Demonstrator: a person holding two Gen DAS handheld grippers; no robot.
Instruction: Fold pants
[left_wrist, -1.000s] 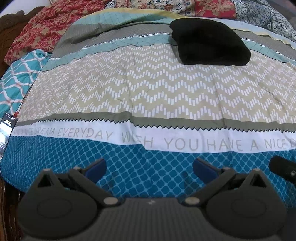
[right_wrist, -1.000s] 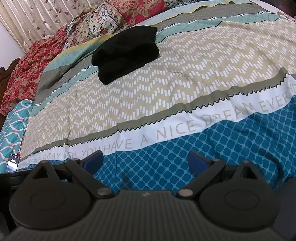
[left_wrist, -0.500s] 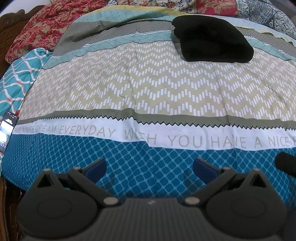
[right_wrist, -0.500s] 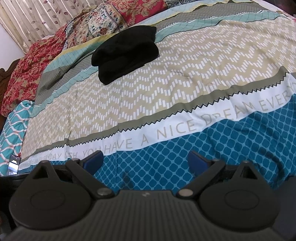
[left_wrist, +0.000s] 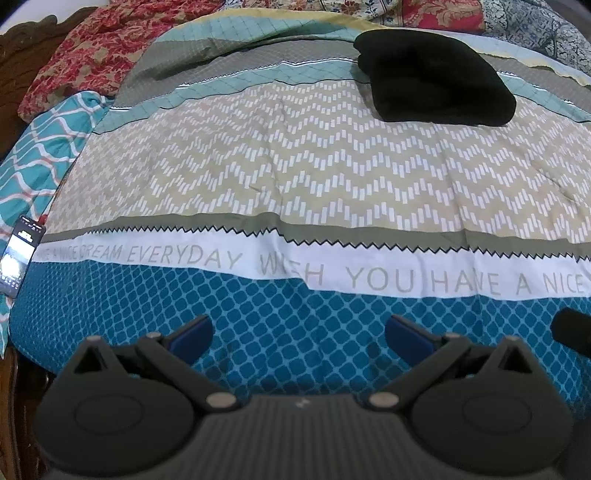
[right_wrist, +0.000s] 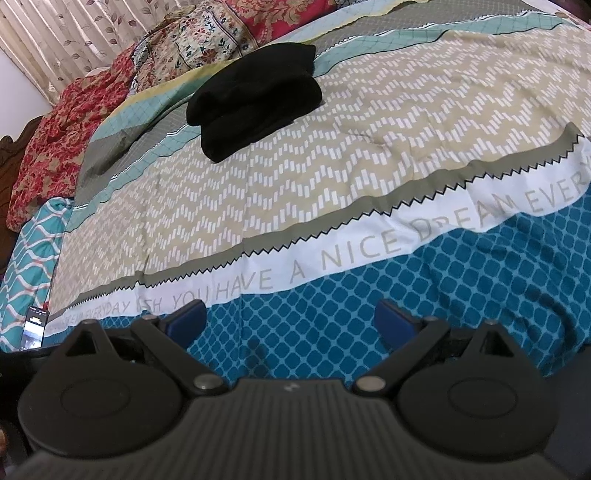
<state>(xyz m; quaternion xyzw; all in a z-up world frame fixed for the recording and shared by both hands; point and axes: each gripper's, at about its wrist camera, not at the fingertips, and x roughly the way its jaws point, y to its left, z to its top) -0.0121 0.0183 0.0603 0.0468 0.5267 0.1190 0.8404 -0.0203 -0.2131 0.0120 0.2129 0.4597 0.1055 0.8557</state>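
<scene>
Black pants (left_wrist: 436, 79) lie in a folded bundle on the far part of the bed, upper right in the left wrist view. In the right wrist view the same pants (right_wrist: 255, 98) sit upper centre-left. My left gripper (left_wrist: 299, 334) hangs open over the blue patterned strip at the bed's near edge, well short of the pants, nothing between its blue pads. My right gripper (right_wrist: 290, 317) is open too, over the same blue strip, with nothing in it. A dark piece of the right tool (left_wrist: 570, 328) shows at the right edge of the left wrist view.
A patterned bedspread (left_wrist: 295, 177) with a lettered white band covers the bed. Red and floral pillows (right_wrist: 207, 40) line the far side. A lit phone (left_wrist: 18, 254) lies at the bed's left edge. A curtain (right_wrist: 66, 33) hangs behind; a dark wooden headboard (left_wrist: 40, 40) stands at left.
Both grippers stayed open and empty. The left wrist view shifted slightly, so the pants sit a bit lower and further right. The right wrist view barely changed.
</scene>
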